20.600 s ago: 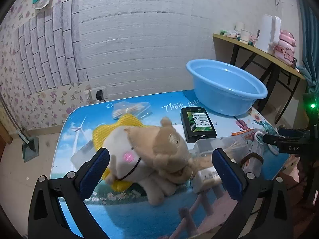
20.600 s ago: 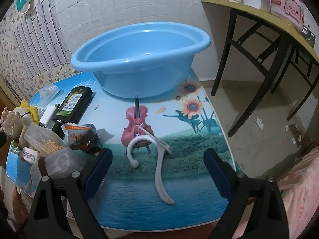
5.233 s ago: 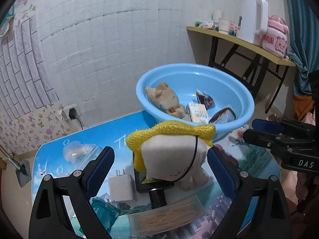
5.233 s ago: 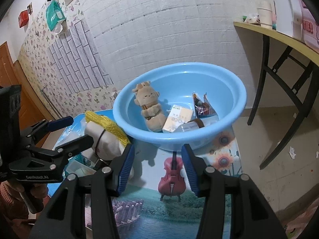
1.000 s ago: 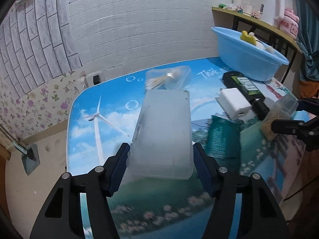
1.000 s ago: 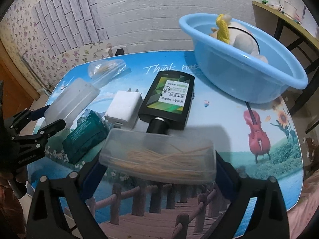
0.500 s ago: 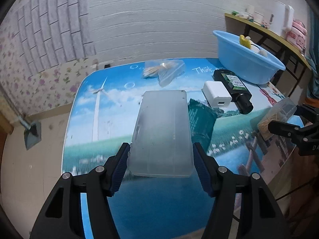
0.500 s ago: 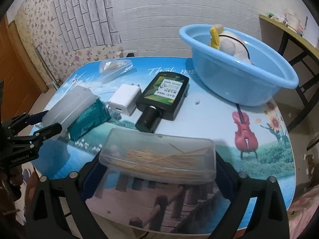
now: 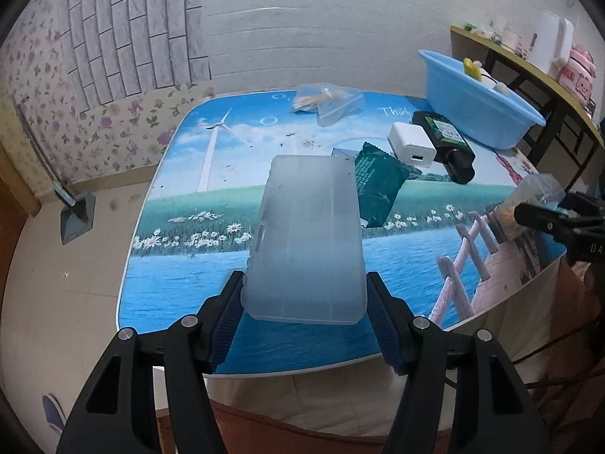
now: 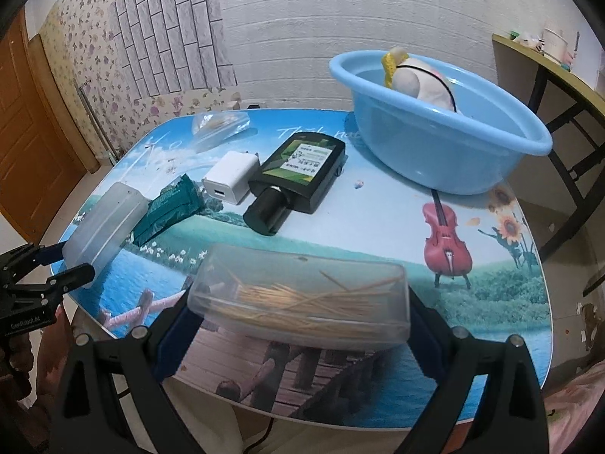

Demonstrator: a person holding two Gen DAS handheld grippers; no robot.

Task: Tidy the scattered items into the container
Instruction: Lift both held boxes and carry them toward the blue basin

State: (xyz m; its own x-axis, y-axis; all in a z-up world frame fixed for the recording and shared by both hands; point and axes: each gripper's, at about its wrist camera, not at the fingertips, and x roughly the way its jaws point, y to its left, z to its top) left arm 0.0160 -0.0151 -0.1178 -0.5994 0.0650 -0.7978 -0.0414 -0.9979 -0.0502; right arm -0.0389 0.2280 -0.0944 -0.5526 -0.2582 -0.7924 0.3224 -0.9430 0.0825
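My left gripper (image 9: 304, 319) is shut on a frosted plastic box (image 9: 307, 238), held above the table's near left edge; the box also shows in the right wrist view (image 10: 104, 223). My right gripper (image 10: 298, 336) is shut on a clear box of toothpicks (image 10: 302, 299), held above the table's front edge. The blue basin (image 10: 442, 140) stands at the table's far right with a plush toy (image 10: 419, 83) in it. On the table lie a green packet (image 10: 170, 208), a white charger (image 10: 232, 181), a black bottle (image 10: 298, 178) and a clear bag (image 10: 217, 126).
The picture-printed table (image 9: 211, 174) stands near a brick-pattern wall. A wooden side table (image 9: 529, 72) with a kettle and cups stands behind the basin. A dustpan (image 9: 75, 215) lies on the floor at left.
Both grippers have drawn back and up from the table with their boxes still held. The items on the table have not moved.
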